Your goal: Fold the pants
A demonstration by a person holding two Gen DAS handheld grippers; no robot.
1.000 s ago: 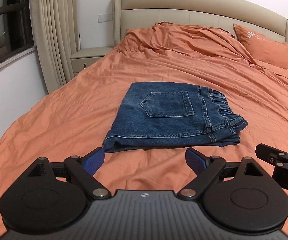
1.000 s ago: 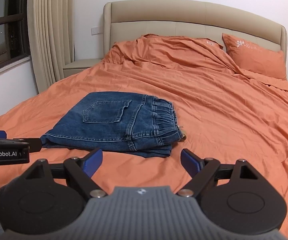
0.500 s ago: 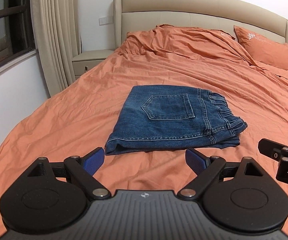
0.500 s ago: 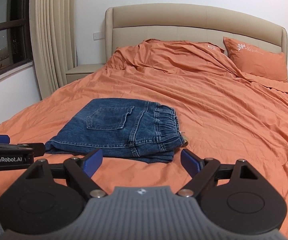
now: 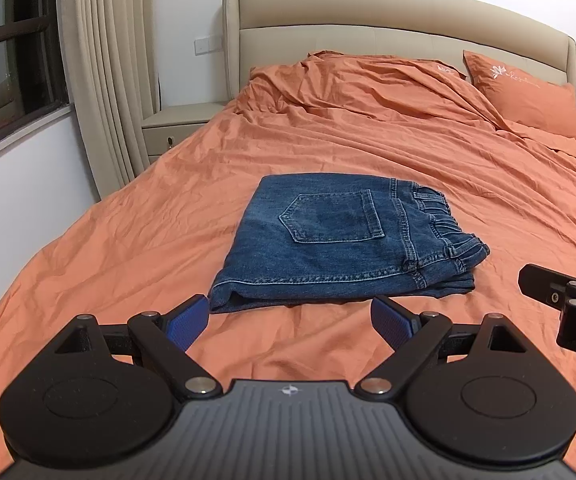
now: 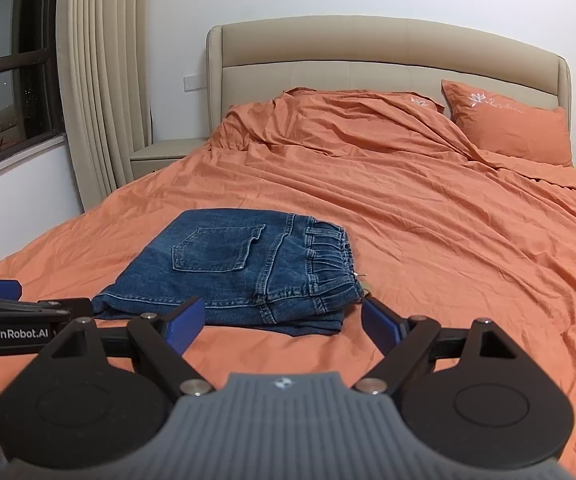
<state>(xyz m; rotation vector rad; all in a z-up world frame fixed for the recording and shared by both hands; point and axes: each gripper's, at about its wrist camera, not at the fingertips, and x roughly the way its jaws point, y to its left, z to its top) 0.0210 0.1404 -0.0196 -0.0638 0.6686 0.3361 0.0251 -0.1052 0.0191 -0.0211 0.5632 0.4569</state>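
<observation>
The left gripper has its 2 blue-padded fingers spread wide with nothing between them, hovering over bare orange cloth just short of the near edge of the jeans; its left pad sits right by the near left corner of the denim in the left wrist view, though whether it touches is not clear. The right gripper is likewise spread apart and holds nothing, its blue pads framing the near right corner of the jeans in the right wrist view, with the denim lying just beyond the tips. Each gripper shows at the edge of the other's view: the right one as a black body with a blue tip at the far right of the left view, the left one as a black arm marked GenRobot.AI at the far left of the right view, both beside the jeans and apart from them. The jeans lie folded into a compact flat rectangle with 1 back pocket facing up and the gathered elastic waistband along the right side, layers stacked at the near right corner. They rest on the orange bedspread, toward the foot of the bed. Farther off, a rumpled mound of the cover lies by the beige padded headboard, an orange pillow leans at the right, and a nightstand, cream curtain and dark window stand at the left
</observation>
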